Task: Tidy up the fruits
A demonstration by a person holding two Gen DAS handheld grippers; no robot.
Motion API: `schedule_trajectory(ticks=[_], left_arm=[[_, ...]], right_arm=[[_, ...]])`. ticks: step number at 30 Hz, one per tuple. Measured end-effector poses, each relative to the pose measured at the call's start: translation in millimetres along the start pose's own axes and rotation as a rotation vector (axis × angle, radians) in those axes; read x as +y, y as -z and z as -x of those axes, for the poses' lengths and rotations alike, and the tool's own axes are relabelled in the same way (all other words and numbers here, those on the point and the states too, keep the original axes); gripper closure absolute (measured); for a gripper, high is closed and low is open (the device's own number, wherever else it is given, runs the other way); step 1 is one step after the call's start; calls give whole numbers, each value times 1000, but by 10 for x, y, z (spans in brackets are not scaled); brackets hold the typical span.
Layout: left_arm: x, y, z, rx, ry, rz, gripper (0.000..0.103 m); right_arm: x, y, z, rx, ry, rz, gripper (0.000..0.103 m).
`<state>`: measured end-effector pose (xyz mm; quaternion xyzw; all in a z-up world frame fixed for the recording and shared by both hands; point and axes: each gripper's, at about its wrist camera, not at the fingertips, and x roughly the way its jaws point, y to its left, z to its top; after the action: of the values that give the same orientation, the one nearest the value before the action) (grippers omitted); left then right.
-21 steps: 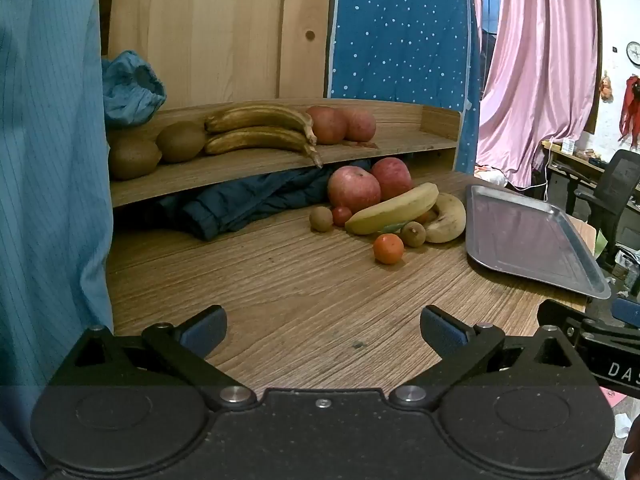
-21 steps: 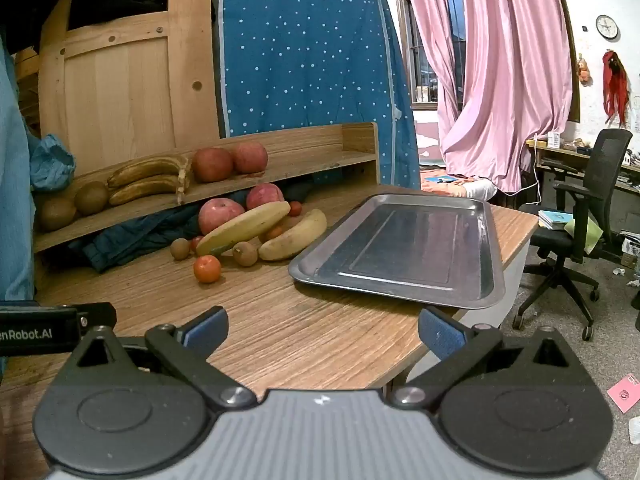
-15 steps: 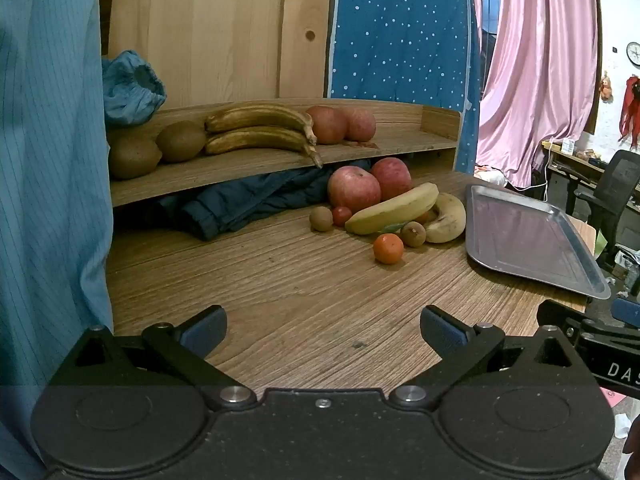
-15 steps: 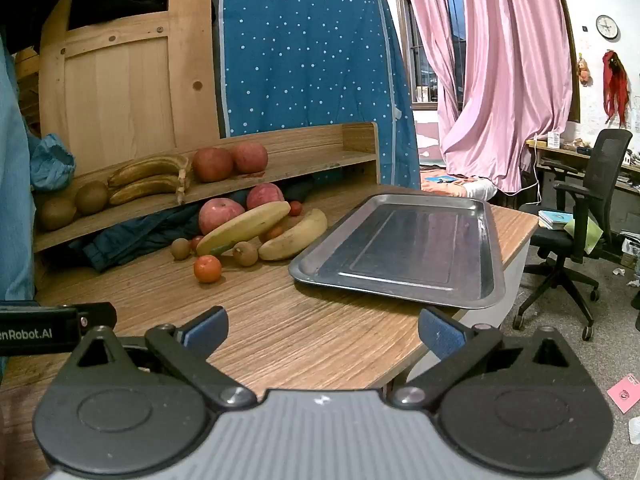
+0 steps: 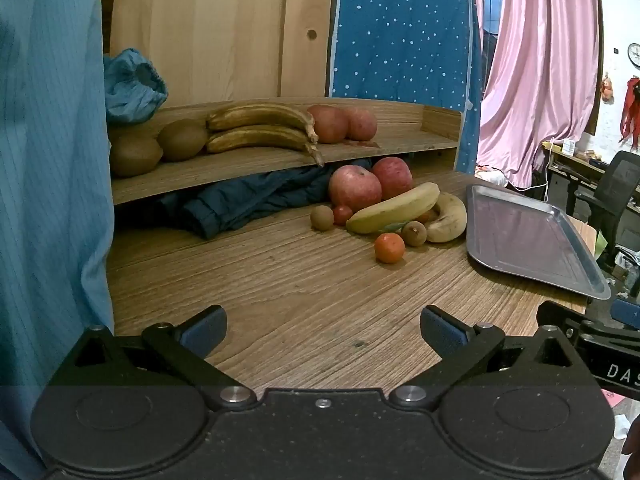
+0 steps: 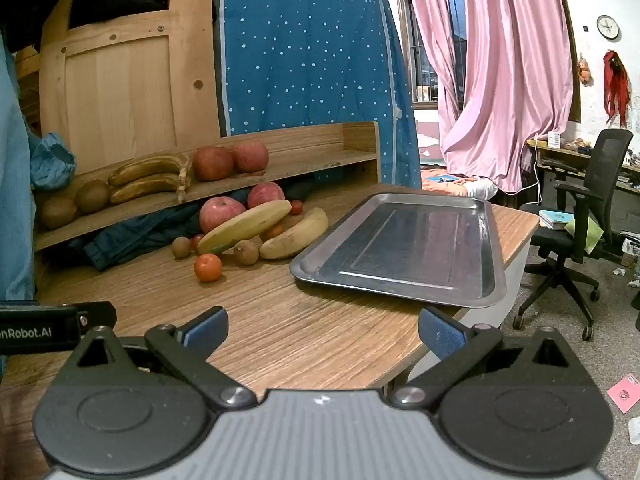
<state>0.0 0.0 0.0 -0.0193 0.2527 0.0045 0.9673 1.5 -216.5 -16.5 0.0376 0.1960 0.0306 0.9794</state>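
I have both tongs hanging low over the near edge of the bench (image 5: 280, 280), and neither holds anything; the left tongs (image 5: 323, 327) stand wide, pads far apart over bare wood, and the right tongs (image 6: 323, 330) stand just as wide, a little to the right of them.

Ahead of my left tongs and slightly to the right lies the loose pile of fruit; a small orange (image 5: 389, 247) sits nearest me, a kiwi (image 5: 414, 233) just beside it, a yellow banana (image 5: 394, 208) leaning across a second banana (image 5: 450, 220), and two red apples (image 5: 355, 187) behind them, with another kiwi and a small red fruit at the pile's left edge. From my right tongs the same pile is ahead and to the left, and the metal tray (image 6: 404, 280) lies straight ahead, with nothing in it that I can see.

On the shelf (image 5: 280, 160) beyond the pile, further from both tongs, there are already two brown bananas (image 5: 260, 128), two kiwis (image 5: 182, 140) and two apples (image 5: 342, 123) set in groups; whether those count as sorted I cannot say.

By my reckoning the work has barely begun: no fruit is in the tray, none is gripped, and the whole pile on the bench is left to move; the orange looks the easiest first pick, since it stands free of the rest.
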Motion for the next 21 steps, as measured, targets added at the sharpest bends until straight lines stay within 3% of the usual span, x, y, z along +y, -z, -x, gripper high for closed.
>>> schedule_trajectory(ticks=[21], left_arm=[[0,0,0,1,1,2,1]], right_arm=[[-2,15,-7,4,1,1,0]])
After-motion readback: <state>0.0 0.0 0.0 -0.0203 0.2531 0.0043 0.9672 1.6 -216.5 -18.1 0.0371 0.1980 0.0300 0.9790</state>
